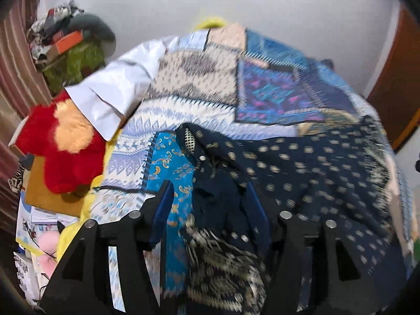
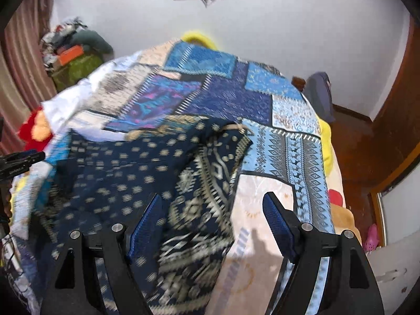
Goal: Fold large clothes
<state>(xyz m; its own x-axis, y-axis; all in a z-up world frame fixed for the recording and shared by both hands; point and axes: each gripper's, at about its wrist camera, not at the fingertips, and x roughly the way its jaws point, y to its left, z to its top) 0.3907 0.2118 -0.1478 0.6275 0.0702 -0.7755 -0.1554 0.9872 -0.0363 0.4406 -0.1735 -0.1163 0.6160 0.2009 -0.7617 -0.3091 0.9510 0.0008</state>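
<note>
A dark navy batik shirt (image 1: 302,178) with cream dots and patterned borders lies rumpled across the patchwork bedspread (image 1: 199,84). In the left wrist view my left gripper (image 1: 210,197) stands with fingers apart, the shirt's buttoned front edge bunched between them. In the right wrist view the same shirt (image 2: 136,173) spreads to the left, its patterned hem draped over my right gripper's left finger (image 2: 147,223). My right gripper (image 2: 212,210) is wide open above the hem and the pale bedspread (image 2: 262,189). The left gripper's tip (image 2: 23,160) shows at the left edge.
A white garment (image 1: 113,89) and a red and orange plush cushion (image 1: 65,141) lie at the bed's left side. A pile of clothes and boxes (image 1: 65,42) stands in the far left corner. A brown wooden door (image 2: 388,120) and floor are on the right.
</note>
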